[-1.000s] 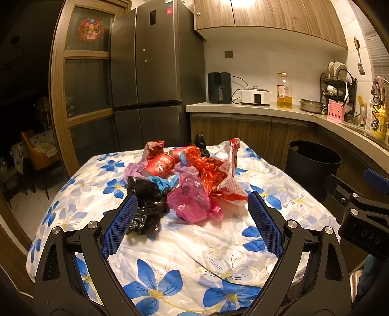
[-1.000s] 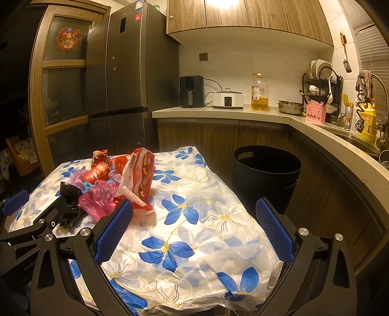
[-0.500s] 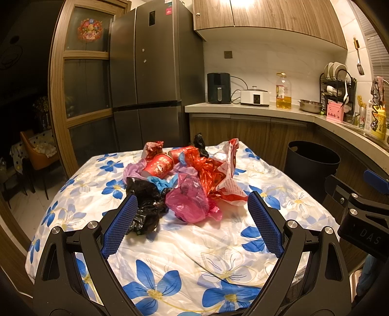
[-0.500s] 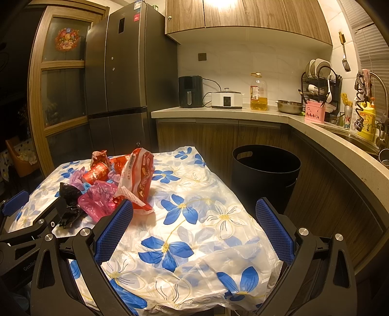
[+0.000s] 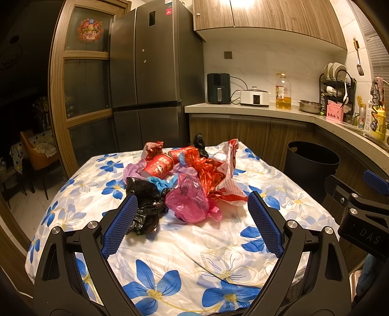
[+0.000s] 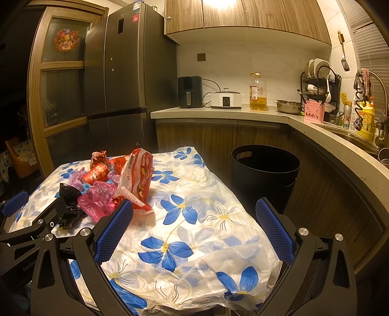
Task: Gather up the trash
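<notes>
Both tools (image 5: 192, 223) (image 6: 193, 228) wide, empty

White letters "DAS" stand on the black body of the right gripper (image 5: 364, 233). "GenRob", cut off, runs along the left gripper (image 6: 26, 262). The print on the snack wrapper (image 6: 137, 179) is too small to read.

Kitchen interior under warm ceiling light: dark refrigerator (image 5: 145, 60) beside a glazed wooden door (image 5: 82, 73); pale counter (image 6: 218, 113) over wood-grain cabinets (image 6: 218, 136); wall cupboards (image 5: 267, 21); tiled white wall (image 6: 231, 63).
</notes>
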`<state>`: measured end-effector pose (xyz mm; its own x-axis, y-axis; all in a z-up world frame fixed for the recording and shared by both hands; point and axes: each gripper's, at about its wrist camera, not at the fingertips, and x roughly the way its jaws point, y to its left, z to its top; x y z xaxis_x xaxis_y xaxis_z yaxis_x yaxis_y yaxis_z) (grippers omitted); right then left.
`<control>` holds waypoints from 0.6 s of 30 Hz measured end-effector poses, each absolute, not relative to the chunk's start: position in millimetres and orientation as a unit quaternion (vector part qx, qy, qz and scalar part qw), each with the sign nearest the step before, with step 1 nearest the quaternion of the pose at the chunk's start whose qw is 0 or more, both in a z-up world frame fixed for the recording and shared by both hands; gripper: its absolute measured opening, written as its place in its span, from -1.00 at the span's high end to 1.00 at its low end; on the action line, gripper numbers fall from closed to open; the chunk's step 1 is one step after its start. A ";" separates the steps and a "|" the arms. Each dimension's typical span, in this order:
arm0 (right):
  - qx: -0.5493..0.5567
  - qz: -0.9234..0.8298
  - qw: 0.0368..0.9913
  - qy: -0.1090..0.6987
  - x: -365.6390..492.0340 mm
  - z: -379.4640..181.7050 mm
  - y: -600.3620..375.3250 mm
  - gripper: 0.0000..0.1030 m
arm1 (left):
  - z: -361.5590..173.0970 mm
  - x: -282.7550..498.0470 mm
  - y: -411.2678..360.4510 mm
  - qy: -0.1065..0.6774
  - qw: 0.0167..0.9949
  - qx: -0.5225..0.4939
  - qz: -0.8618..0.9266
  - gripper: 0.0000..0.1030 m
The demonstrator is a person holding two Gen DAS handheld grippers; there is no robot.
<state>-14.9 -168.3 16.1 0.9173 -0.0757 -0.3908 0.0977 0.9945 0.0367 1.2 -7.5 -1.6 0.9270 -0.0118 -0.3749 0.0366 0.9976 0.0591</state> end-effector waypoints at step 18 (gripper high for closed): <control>0.029 -0.044 0.979 0.198 -14.9 16.0 -168.8 -0.89 | -2.7 0.4 -10.5 0.191 0.981 0.032 -0.013 -0.75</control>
